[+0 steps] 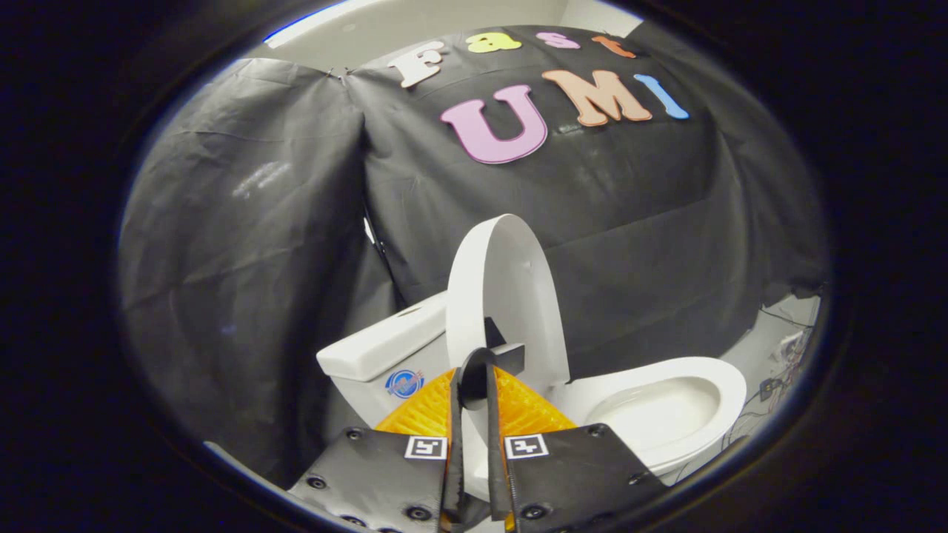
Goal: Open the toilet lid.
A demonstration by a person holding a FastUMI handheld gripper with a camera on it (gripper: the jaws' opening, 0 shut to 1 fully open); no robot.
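Observation:
The white toilet lid (511, 289) stands raised, almost upright, leaning toward the tank (385, 344) behind it. To its right lies the uncovered seat and bowl (666, 411). My gripper (474, 370) is at the lid's near rim. Its fingers are drawn close together with a thin white strip of the rim between them, so it is shut on the lid. The lid's lower part is hidden behind the fingers.
Black cloth walls stand close behind and to the left of the toilet. A pale floor with some cables (778, 377) lies to the right of the bowl.

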